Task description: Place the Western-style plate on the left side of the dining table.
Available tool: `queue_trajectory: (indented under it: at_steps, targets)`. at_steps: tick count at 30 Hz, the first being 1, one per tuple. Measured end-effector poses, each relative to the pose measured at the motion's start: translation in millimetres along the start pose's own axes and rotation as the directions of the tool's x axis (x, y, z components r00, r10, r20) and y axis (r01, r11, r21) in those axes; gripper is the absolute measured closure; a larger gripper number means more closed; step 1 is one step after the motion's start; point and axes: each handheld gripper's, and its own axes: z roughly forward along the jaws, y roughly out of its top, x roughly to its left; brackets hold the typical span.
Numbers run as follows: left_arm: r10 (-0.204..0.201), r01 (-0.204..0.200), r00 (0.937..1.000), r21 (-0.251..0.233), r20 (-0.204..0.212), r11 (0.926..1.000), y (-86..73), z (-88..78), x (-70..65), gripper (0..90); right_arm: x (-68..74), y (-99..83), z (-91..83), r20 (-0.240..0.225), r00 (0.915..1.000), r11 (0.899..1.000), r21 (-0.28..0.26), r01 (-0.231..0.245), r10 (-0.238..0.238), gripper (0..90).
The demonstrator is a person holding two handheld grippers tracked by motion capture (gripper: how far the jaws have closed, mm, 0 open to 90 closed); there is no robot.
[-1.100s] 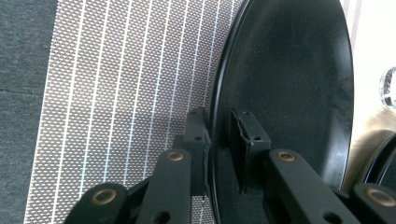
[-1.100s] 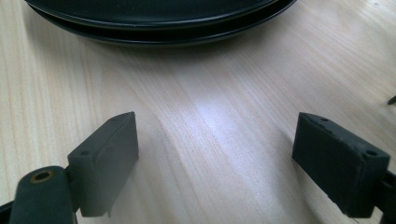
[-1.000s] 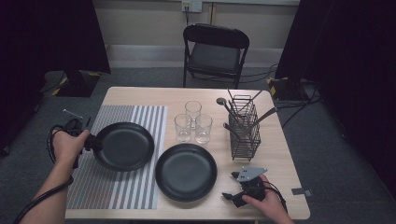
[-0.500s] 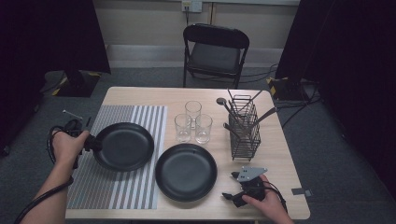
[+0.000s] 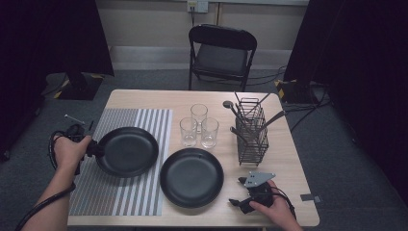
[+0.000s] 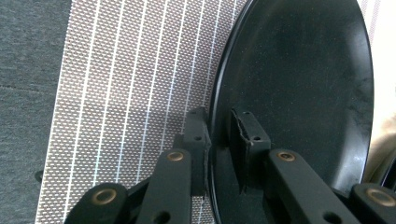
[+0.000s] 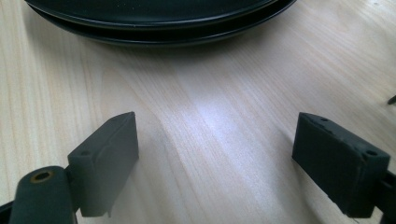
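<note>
Two black plates on the surface [image 5: 284, 154]: the left plate [image 5: 127, 151] lies on one striped mat [image 5: 120, 192], its rim clamped in the left tongs [image 6: 218, 140]. The second plate [image 5: 191, 177] lies beside it. Three glasses [image 5: 198, 126] and one wire rack [image 5: 251, 131] stand behind; the right tongs [image 7: 215, 163] rest agape, holding nothing.

The left gripper [image 5: 94, 149], held at the table's left edge, has its jaws nearly closed, while the right gripper [image 5: 239, 191] rests near-right with jaws wide apart.

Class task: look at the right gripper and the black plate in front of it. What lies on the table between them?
Nothing: between the right gripper and the black plate, the right gripper view shows bare wooden table.
</note>
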Motion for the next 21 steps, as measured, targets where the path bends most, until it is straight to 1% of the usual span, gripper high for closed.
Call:
queue_trajectory:
  at_steps: [2,5,7,10,11,12,13,18,19,20,21]
  targets:
    - [-0.001,0.001,1.0000,0.000,-0.004,1.0000,-0.2,0.4,0.4,77.5,0.1,0.0,0.0,0.000,1.0000,1.000,0.001,-0.001,0.001,13.8]
    - [-0.003,0.003,1.0000,-0.006,0.003,1.0000,-0.5,1.1,1.4,77.8,0.0,0.0,0.0,0.000,1.0000,1.000,0.000,0.000,0.000,13.8]
    - [-0.004,0.004,1.0000,-0.006,-0.008,1.0000,-0.5,1.1,1.1,77.9,0.1,0.0,0.0,0.000,1.0000,1.000,0.001,-0.001,0.001,13.8]
    - [-0.002,0.002,0.9999,-0.005,-0.010,1.0000,-0.3,1.8,0.5,77.8,0.1,0.0,0.0,0.000,1.0000,1.000,0.001,-0.001,0.001,13.8]
    - [0.006,-0.006,0.9998,0.001,-0.018,1.0000,-0.1,1.3,1.0,77.7,0.0,0.0,0.0,0.000,1.0000,1.000,0.000,0.000,0.000,13.7]
    - [0.004,-0.004,1.0000,0.001,-0.009,1.0000,-0.2,1.6,1.5,77.7,0.0,0.0,0.0,0.000,1.0000,1.000,0.000,0.000,0.000,13.8]
    - [-0.009,0.009,0.9999,-0.005,-0.012,0.9999,-0.4,2.4,1.1,77.8,0.1,0.0,0.0,0.000,1.0000,1.000,0.001,-0.001,0.001,13.8]
    - [-0.001,0.001,1.0000,0.005,-0.010,1.0000,-0.7,3.4,4.3,77.9,0.0,0.0,0.0,0.000,1.0000,1.000,0.000,0.000,0.000,13.7]
    - [-0.001,0.001,1.0000,0.004,-0.008,1.0000,-0.7,3.6,5.0,77.9,0.0,0.0,0.0,0.000,1.0000,1.000,0.000,0.000,0.000,13.8]
    - [-0.014,0.014,0.9999,-0.001,-0.007,0.9999,-0.9,4.2,5.1,78.1,0.1,0.0,0.0,0.000,1.0000,1.000,0.001,-0.001,0.001,13.8]
    - [-0.010,0.010,0.9999,0.003,-0.007,0.9999,-0.8,4.2,6.1,78.2,0.0,0.0,0.0,0.000,1.0000,1.000,0.000,0.000,0.000,13.8]
